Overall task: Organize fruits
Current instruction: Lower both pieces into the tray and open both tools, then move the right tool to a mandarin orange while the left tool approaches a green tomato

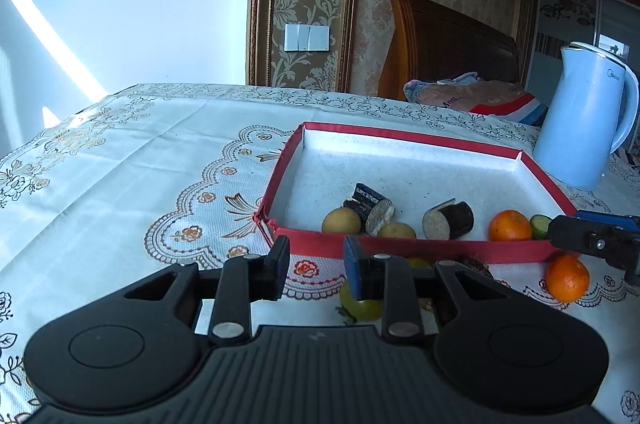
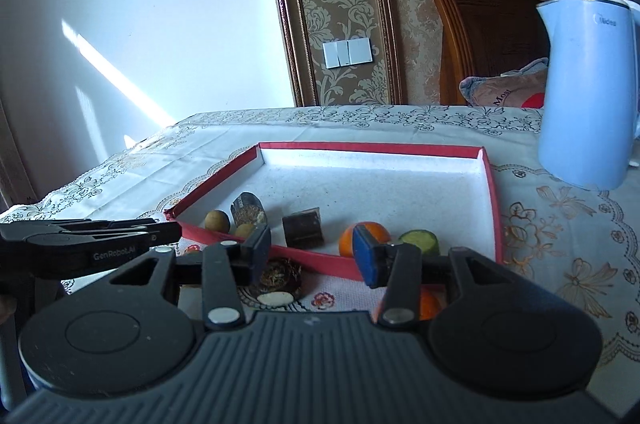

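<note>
Red-rimmed tray (image 1: 420,248) with a white floor sits on the lace-patterned tablecloth (image 1: 140,160), near edge just ahead of both my grippers. Inside it, along the near wall: two small yellowish fruits (image 1: 341,221), two dark-skinned cut pieces (image 1: 449,221), an orange (image 1: 509,225) and a green cucumber slice (image 1: 541,226). Outside the tray, on the cloth: a second orange (image 1: 567,278) by the near right corner, a yellow-green fruit (image 1: 362,306) under my left gripper (image 1: 316,272), and a dark round piece (image 2: 280,278) under my right gripper (image 2: 314,256). Left jaws stand at their narrowest, a gap visible between the pads, nothing in it. Right jaws parted, nothing clamped. Pale blue kettle (image 2: 584,92) stands beyond the tray's far right corner.
</note>
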